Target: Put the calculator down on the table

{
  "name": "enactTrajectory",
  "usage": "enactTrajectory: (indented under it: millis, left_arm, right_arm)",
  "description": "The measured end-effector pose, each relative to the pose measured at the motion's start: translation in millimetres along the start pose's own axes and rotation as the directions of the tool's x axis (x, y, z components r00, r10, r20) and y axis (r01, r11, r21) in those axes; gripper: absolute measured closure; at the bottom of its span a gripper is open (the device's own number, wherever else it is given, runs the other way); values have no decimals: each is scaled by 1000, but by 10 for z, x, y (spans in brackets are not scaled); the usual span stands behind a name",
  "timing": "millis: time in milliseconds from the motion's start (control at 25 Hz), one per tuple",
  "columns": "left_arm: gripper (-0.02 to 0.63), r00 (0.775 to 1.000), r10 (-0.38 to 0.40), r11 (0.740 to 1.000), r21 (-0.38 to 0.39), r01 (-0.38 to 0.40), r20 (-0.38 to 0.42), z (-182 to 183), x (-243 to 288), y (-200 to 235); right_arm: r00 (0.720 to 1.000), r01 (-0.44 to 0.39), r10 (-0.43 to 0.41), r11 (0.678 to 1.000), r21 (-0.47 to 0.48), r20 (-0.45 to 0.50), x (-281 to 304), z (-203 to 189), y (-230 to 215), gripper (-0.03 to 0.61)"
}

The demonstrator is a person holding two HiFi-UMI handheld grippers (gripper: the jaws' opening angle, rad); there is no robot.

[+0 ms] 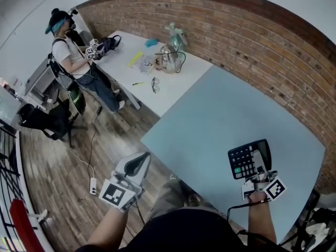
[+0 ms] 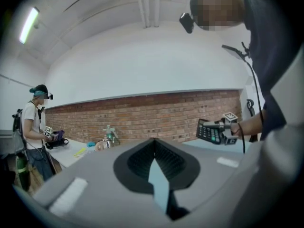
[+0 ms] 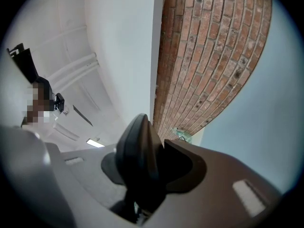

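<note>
A black calculator [image 1: 241,161] with a green key is held just above the near right part of the light blue table [image 1: 220,114], tilted with its keys facing up. My right gripper [image 1: 258,157] is shut on its lower edge. In the right gripper view the calculator [image 3: 135,151] shows edge-on as a dark rounded slab between the jaws of my right gripper [image 3: 156,153]. My left gripper [image 1: 139,160] hangs off the table's near left corner over the floor, shut and holding nothing. The left gripper view shows my left gripper [image 2: 153,144] and, off to the right, the calculator [image 2: 209,131].
A white table [image 1: 173,88] adjoins the blue one at the back, carrying a spray bottle [image 1: 175,34], a glass pot [image 1: 168,59] and glasses [image 1: 155,84]. Another person [image 1: 68,51] stands at its far left end. A brick wall [image 1: 252,41] runs behind both tables.
</note>
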State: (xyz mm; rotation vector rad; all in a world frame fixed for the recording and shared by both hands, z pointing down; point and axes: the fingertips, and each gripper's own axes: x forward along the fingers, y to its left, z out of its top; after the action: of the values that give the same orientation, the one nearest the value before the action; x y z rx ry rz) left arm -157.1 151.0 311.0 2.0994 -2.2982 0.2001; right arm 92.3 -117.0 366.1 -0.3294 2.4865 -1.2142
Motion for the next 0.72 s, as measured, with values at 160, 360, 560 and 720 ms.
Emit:
enactTrajectory:
  millis: [160,360,560,720]
  left_arm:
    - [611,1000,-27,1000,-2,27,-12,-181,96,197]
    - [611,993,-119,993,14,119,19,-87,459,253]
    - [611,977,-213,977,7,213,30,-69,837,327]
    - [611,953,-302,953,14,301,27,-39,1123,363]
  right_arm:
    - [1000,5,-4,1000,-21,7,97,-32,63,446]
    - [999,37,-35,998,-50,38,134,17,86,446]
    - [990,102,-97,993,-54,100,96,60,28,446]
    - [975,163,-154,986,-45,162,30,99,-25,446]
